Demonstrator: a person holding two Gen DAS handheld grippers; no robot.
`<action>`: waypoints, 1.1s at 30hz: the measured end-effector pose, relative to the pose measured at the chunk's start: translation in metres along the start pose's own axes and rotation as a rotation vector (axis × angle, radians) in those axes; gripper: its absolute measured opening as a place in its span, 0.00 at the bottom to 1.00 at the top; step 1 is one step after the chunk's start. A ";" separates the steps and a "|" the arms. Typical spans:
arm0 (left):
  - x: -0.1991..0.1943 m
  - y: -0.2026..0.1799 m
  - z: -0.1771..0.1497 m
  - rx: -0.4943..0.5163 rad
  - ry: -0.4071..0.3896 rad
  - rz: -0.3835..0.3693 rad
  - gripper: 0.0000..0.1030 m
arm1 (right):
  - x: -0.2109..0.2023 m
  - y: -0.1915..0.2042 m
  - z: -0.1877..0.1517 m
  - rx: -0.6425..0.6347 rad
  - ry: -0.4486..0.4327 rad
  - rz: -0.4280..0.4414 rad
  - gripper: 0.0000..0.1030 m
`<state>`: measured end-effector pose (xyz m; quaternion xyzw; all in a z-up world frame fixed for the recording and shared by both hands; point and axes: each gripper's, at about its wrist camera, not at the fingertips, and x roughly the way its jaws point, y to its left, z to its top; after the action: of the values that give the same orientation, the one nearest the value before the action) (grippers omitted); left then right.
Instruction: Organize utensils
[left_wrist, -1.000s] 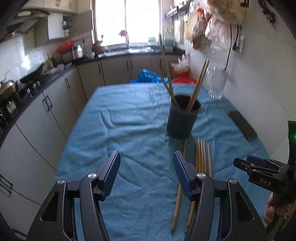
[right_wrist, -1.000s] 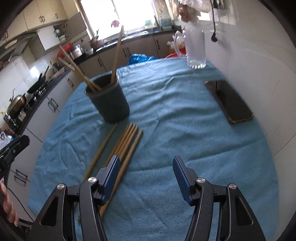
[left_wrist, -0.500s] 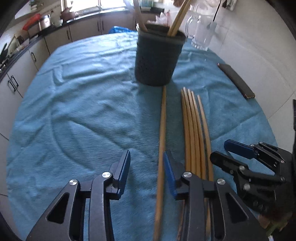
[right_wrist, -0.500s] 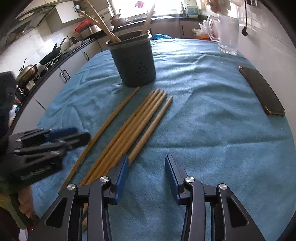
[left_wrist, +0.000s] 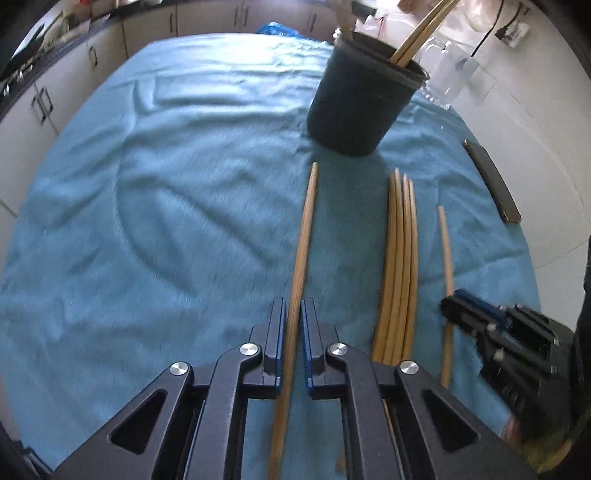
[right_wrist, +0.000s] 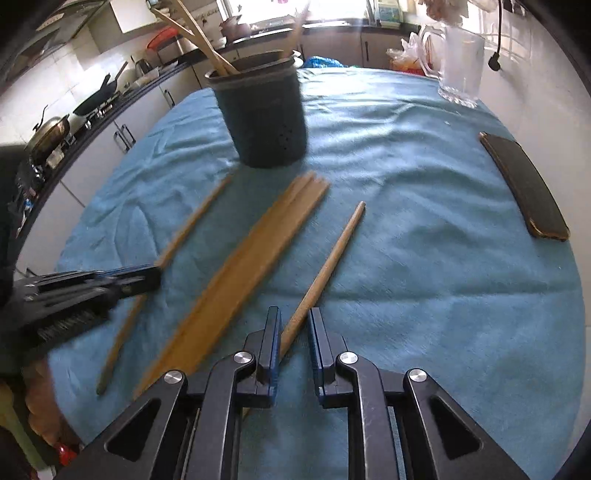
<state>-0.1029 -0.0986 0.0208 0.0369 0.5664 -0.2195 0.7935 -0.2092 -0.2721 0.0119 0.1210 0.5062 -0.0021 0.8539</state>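
Blue cloth (right_wrist: 424, 258) over the table. Dark phone (right_wrist: 524, 186) flat near the wall. Clear glass jug (right_wrist: 461, 66) far back. Pan (right_wrist: 94, 101) on the stove.

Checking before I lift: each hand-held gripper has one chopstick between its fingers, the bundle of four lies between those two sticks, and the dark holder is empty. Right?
Not quite: the dark holder is not empty; the right wrist view shows chopsticks standing in it. The rest holds: the left hand-held gripper and right hand-held gripper each straddle one chopstick, with the bundle of four between.
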 end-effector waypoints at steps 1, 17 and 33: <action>-0.001 0.000 -0.002 0.006 0.022 -0.007 0.07 | -0.003 -0.006 -0.002 -0.001 0.009 -0.001 0.17; 0.028 -0.015 0.063 0.065 0.032 0.016 0.21 | 0.014 -0.047 0.046 0.070 0.074 -0.069 0.28; -0.024 -0.022 0.053 0.094 -0.151 0.006 0.05 | -0.008 -0.043 0.077 0.100 -0.085 -0.035 0.06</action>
<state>-0.0711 -0.1271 0.0662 0.0592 0.4938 -0.2456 0.8321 -0.1520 -0.3306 0.0457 0.1543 0.4709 -0.0473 0.8673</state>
